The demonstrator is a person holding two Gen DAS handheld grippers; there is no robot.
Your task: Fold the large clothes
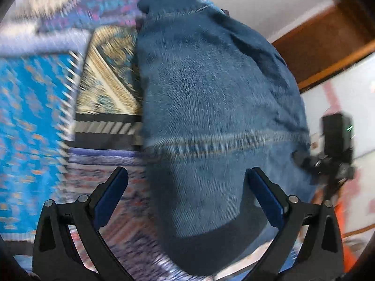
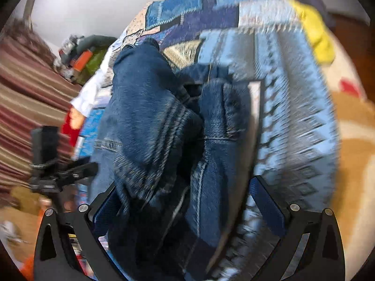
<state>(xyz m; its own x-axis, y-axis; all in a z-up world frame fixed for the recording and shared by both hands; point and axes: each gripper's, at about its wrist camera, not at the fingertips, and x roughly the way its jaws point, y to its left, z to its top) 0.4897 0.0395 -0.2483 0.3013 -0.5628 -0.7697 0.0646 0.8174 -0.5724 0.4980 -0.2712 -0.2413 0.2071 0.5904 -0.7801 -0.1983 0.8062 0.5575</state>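
Spread over the patchwork quilt (image 1: pixel 35 121) on the bed, the jeans (image 1: pixel 211 93) lie bunched; I judge folding barely begun, with my left tool (image 1: pixel 187 182) and right tool (image 2: pixel 185 199) both gaping, needing a hem grasp next.

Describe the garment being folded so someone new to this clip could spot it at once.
Start from the patchwork bedspread of blue, purple and grey blocks that fills both views. Lying bunched across it is a pair of dark blue jeans. Its plain heavy denim and pale stitched seams set it apart from the patterned spread and the yellow cloth at the far edge.
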